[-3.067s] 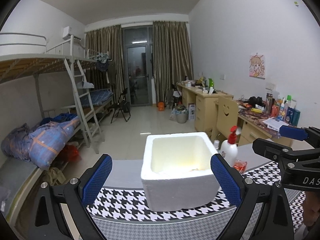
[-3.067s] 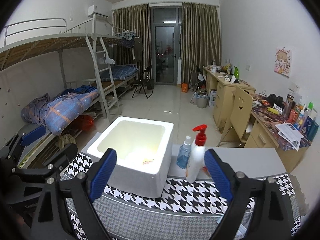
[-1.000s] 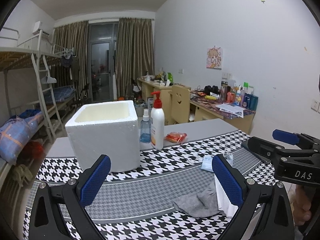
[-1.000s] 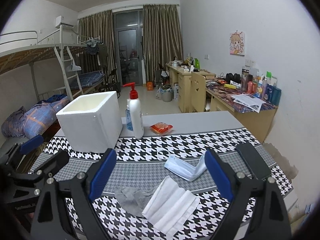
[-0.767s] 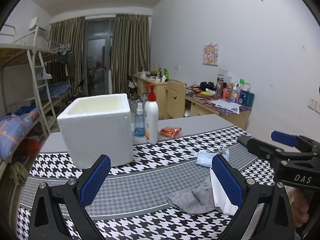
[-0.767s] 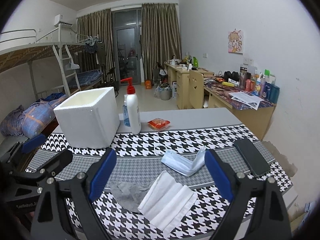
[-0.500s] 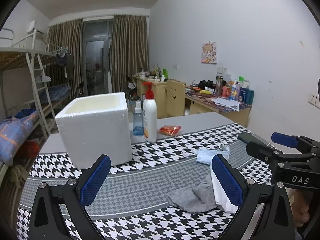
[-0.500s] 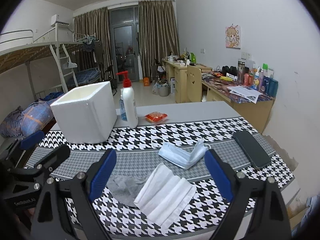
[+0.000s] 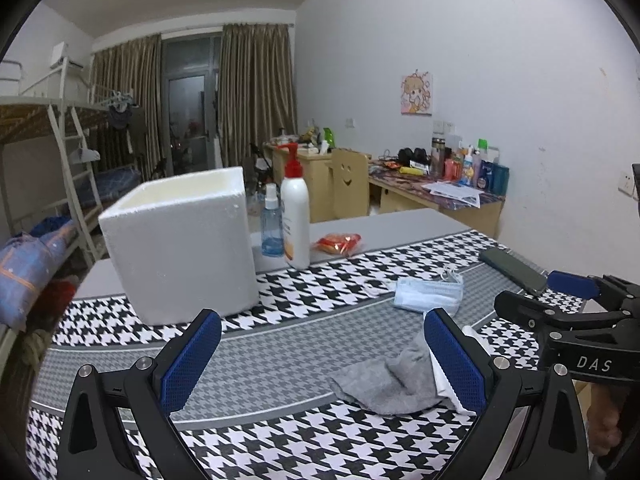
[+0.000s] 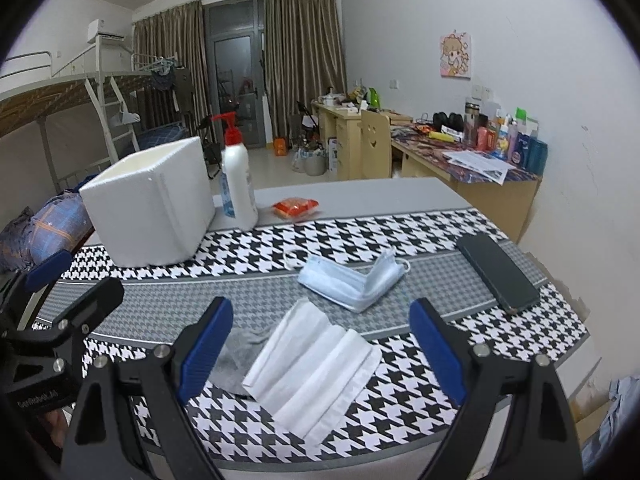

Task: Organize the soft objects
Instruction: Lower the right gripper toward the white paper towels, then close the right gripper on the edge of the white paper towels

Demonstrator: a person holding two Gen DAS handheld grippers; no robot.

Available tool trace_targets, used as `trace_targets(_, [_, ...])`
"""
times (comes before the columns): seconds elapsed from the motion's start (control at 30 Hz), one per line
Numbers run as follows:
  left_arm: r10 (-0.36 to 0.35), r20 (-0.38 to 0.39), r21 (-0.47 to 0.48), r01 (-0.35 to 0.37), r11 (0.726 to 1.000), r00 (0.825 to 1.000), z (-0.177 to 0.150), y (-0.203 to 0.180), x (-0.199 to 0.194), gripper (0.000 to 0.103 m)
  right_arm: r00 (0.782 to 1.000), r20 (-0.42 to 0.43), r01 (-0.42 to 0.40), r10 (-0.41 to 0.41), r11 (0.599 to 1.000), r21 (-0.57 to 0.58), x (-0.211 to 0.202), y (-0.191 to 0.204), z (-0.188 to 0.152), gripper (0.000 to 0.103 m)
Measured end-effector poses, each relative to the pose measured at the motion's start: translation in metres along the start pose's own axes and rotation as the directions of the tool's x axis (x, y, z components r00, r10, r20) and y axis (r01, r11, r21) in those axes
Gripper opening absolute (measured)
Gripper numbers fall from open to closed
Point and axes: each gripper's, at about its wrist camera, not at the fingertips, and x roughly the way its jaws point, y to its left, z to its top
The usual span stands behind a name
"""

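With both pairs of fingers spread apart and empty, the step in hand is judged to be the approach. The right gripper (image 10: 320, 344) is held above the white folded cloth (image 10: 312, 364) at the surface's near edge; the left gripper (image 9: 320, 360) is aimed beside the grey sock (image 9: 384, 384), which lies partly under that cloth. A blue face mask (image 10: 352, 280) lies nearer the middle. The foam box (image 10: 148, 208) stands at the far left corner. Next, 1 item must be lowered onto, pinched and carried to the box.

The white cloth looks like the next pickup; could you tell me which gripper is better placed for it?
Probably the right gripper: it is open with the white cloth centred between its fingers. The left gripper faces bare mat beside the sock.
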Motion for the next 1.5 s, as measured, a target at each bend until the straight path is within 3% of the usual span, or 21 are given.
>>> trace_targets(1.1, [-0.051,-0.087,-0.008,0.051,0.999,0.995,-0.021,-0.004,0.027,0.102,0.982,-0.19,0.015,-0.007,0.999,0.042,0.056,-0.009,-0.038,0.092])
trace_targets(1.27, [-0.052,-0.1,-0.009,0.052,0.999,0.994,-0.023,-0.003,0.03,0.102,0.973,-0.231,0.017,-0.005,0.999,0.048,0.064,-0.011,-0.043,0.083])
trace_targets(1.5, [-0.057,-0.115,-0.005,0.056,0.998,0.992,-0.025,-0.004,0.035,0.102,0.955,-0.298,0.021,-0.005,0.998,0.051,0.077,-0.01,-0.051,0.061])
